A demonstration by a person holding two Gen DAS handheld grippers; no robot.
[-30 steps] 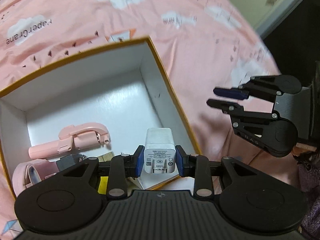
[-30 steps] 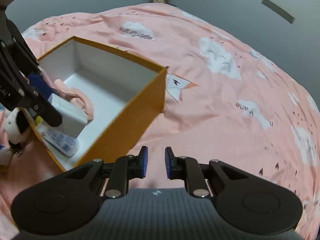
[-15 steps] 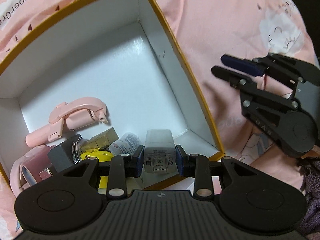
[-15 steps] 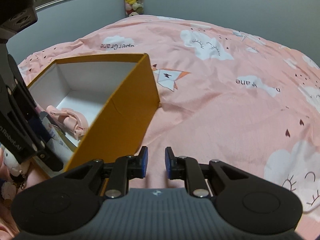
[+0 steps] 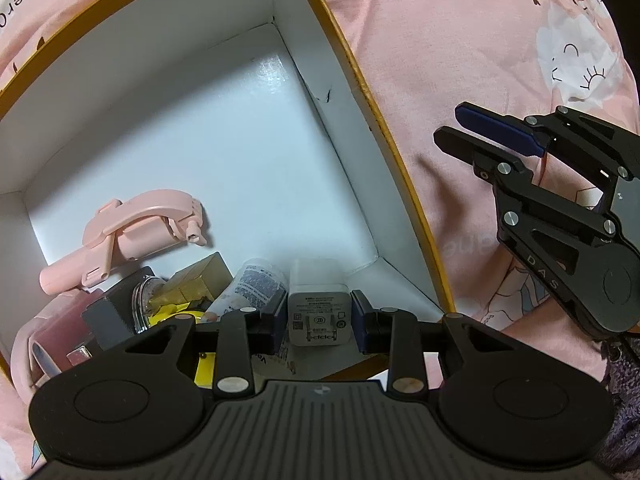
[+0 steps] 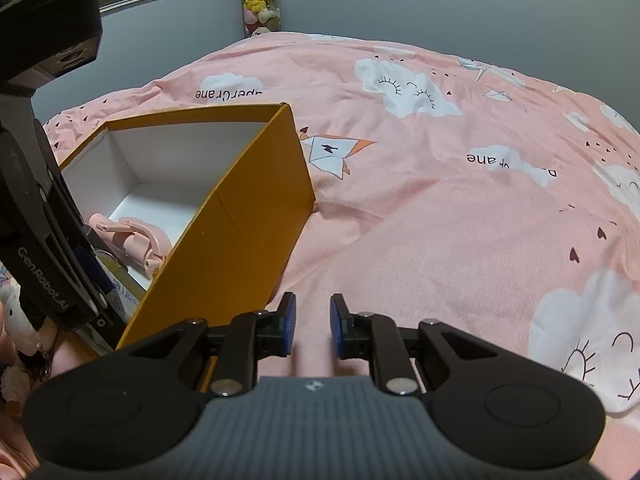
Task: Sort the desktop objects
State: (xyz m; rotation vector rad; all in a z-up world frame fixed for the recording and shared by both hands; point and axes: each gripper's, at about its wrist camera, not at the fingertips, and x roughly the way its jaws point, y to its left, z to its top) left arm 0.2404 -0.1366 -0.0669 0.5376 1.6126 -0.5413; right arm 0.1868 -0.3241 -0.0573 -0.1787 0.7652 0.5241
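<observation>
both claws are built of black linkages with silver screws and blue pads; "DAS" is marked on the right claw.

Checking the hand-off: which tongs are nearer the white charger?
Left: the left tongs clamp the white charger inside the box; the right tongs hover outside it.

Left wrist view: looks straight down into the box, very close.
Right wrist view: looks slanting down over the pink bed cover, box beside it.
Both see: the box, the pink bed cover.
</observation>
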